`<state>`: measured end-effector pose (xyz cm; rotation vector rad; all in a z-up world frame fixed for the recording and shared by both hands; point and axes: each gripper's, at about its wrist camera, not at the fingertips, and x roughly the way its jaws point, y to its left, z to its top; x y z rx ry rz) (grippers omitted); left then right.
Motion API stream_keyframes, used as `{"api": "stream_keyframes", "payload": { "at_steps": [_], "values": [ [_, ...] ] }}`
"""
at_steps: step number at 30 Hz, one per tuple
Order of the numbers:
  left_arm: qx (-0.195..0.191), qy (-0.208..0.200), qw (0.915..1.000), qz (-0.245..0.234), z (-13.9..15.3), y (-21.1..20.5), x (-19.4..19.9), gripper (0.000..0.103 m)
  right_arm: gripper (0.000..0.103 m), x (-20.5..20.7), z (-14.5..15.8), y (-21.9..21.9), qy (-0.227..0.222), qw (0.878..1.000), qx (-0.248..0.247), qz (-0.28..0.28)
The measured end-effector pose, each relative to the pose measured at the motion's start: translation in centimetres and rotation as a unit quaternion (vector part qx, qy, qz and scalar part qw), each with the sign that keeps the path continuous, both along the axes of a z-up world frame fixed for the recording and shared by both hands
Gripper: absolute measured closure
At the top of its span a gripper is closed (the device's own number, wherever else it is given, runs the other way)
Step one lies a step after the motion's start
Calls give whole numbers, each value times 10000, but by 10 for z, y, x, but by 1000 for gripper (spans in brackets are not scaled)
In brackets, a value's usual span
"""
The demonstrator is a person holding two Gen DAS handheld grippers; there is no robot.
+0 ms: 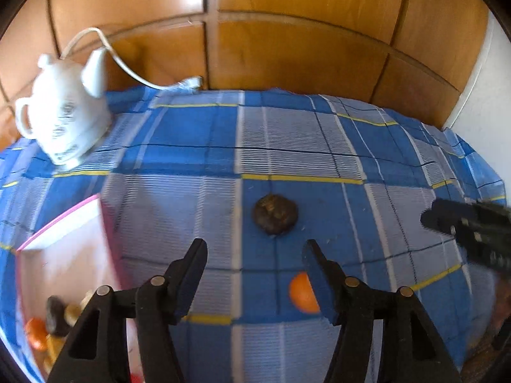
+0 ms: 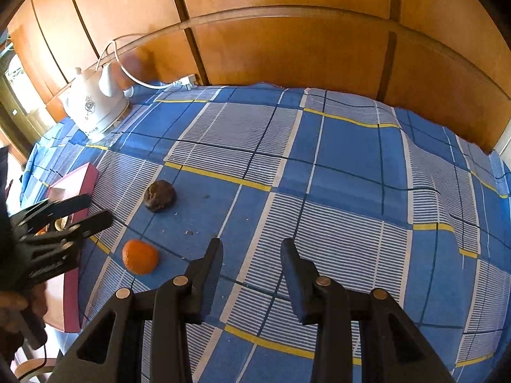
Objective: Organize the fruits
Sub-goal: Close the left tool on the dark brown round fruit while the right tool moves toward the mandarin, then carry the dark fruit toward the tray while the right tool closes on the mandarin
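A dark brown wrinkled fruit (image 1: 275, 214) (image 2: 159, 195) lies on the blue checked cloth, just beyond my left gripper (image 1: 255, 249), which is open with nothing between its fingers. An orange (image 1: 300, 295) (image 2: 140, 257) lies nearer, partly hidden behind the left gripper's right finger (image 1: 322, 284). A pink-rimmed box (image 1: 64, 223) at the left holds several fruits, one of them an orange. In the right wrist view the left gripper (image 2: 97, 209) hovers over that box's edge. My right gripper (image 2: 252, 245) is open over bare cloth, to the right of both loose fruits.
A white kettle (image 1: 64, 121) (image 2: 95, 108) with its cord stands at the far left corner of the table. Wooden cabinet doors (image 2: 287, 48) rise right behind the table. The cloth (image 2: 351, 175) is wrinkled toward the right edge. A hand (image 2: 12, 306) shows at the lower left.
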<state>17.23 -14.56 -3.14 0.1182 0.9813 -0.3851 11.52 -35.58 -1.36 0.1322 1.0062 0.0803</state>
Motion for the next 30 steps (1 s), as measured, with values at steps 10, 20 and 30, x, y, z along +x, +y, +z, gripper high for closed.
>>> {"api": "stream_keyframes", "payload": {
  "at_steps": [10, 20, 30],
  "values": [
    [231, 559, 9978, -257, -35, -41, 52, 38, 65, 2, 0, 4, 10, 10000, 42, 83],
    [-102, 542, 9985, -49, -38, -18, 52, 55, 65, 3, -3, 2, 61, 9999, 36, 79],
    [-235, 85, 9993, 271, -5, 28, -10, 55, 65, 3, -20, 12, 379, 9989, -117, 265]
  ]
}}
